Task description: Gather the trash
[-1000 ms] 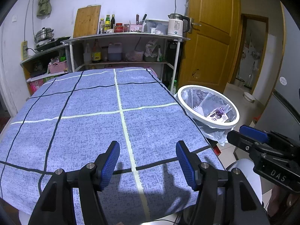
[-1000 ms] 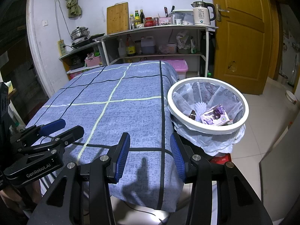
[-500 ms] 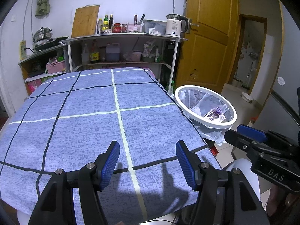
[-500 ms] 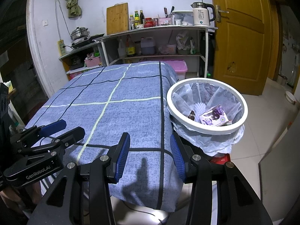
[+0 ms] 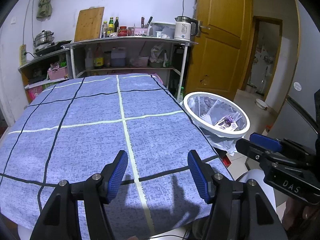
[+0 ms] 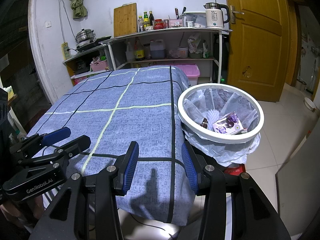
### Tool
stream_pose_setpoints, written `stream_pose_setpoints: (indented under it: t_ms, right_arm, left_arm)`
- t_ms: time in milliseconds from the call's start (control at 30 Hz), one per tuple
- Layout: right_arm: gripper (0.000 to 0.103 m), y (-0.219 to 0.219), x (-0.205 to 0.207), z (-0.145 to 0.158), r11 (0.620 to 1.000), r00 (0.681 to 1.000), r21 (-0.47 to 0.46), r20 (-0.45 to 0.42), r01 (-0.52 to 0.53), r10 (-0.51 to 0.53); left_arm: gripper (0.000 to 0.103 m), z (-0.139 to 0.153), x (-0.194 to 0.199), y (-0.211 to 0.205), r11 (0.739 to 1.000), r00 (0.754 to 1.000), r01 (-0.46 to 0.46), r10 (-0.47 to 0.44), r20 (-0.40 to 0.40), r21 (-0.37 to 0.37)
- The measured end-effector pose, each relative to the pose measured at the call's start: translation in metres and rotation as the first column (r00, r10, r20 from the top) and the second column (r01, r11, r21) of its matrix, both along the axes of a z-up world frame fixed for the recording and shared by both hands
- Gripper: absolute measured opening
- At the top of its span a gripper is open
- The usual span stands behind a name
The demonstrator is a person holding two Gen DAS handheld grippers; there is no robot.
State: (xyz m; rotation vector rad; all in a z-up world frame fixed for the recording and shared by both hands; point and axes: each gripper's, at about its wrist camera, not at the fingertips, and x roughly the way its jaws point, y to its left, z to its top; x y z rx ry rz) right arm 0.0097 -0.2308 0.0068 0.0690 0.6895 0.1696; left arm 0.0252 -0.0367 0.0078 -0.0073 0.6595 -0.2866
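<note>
A white-rimmed trash bin (image 6: 220, 138) with a clear liner stands by the table's right side; it also shows in the left wrist view (image 5: 217, 133). Inside lie a purple carton (image 6: 228, 125), a white ribbed piece (image 6: 212, 115) and a small dark scrap (image 6: 204, 122). My left gripper (image 5: 158, 173) is open and empty over the near edge of the blue checked tablecloth (image 5: 90, 120). My right gripper (image 6: 159, 167) is open and empty above the table's near right corner, left of the bin. I see no loose trash on the cloth.
A shelf unit (image 6: 166, 32) with bottles, a kettle (image 6: 215, 17) and a cutting board stands behind the table. A wooden door (image 6: 258, 40) is at the right. A pink storage box (image 6: 190, 71) sits on the floor by the shelf.
The left wrist view has shifted slightly; the bin sits a little further left and lower in it. Both grippers stay open and empty. The right view is nearly unchanged.
</note>
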Motion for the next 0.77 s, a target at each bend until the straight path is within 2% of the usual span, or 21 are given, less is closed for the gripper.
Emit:
stream_pose_setpoints:
  t_ms: [767]
  right_arm:
    - [0.046, 0.0008, -0.0006, 0.0002, 1.000, 1.000, -0.001, 0.000, 0.000, 0.000]
  left_arm:
    - [0.062, 0.0002, -0.0006, 0.0032, 1.000, 1.000, -0.005, 0.005, 0.010, 0.002]
